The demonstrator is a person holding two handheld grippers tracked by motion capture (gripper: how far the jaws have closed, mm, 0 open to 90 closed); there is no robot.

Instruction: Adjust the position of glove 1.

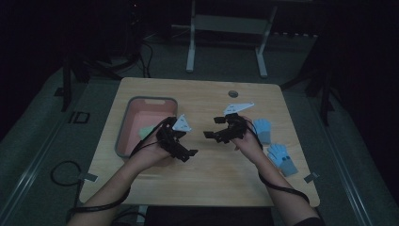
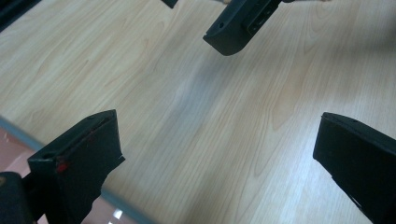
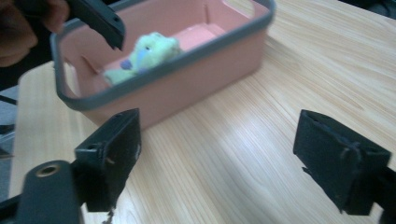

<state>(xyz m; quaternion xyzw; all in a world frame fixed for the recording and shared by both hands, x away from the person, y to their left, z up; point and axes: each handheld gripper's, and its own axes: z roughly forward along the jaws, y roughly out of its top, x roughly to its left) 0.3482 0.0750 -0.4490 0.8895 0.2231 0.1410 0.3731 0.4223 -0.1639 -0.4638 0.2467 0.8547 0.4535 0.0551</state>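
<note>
A pink bin [image 1: 126, 123] with a grey rim stands on the left part of the wooden table [image 1: 207, 169]. A pale green knitted glove [image 3: 145, 52] lies inside it. Two light blue gloves [image 1: 262, 129] [image 1: 282, 158] lie on the table's right side. My left gripper [image 1: 187, 154] is held over the table just right of the bin, open, with bare wood between its jaws [image 2: 218, 133]. My right gripper [image 1: 214, 127] faces it from the right, open and empty [image 3: 219, 128], and points toward the bin.
The table has a round cable hole [image 1: 233, 93] near its far edge. Cables trail from both grippers off the near edge. A metal frame [image 1: 226, 42] stands on the floor beyond the table. The room around it is dark.
</note>
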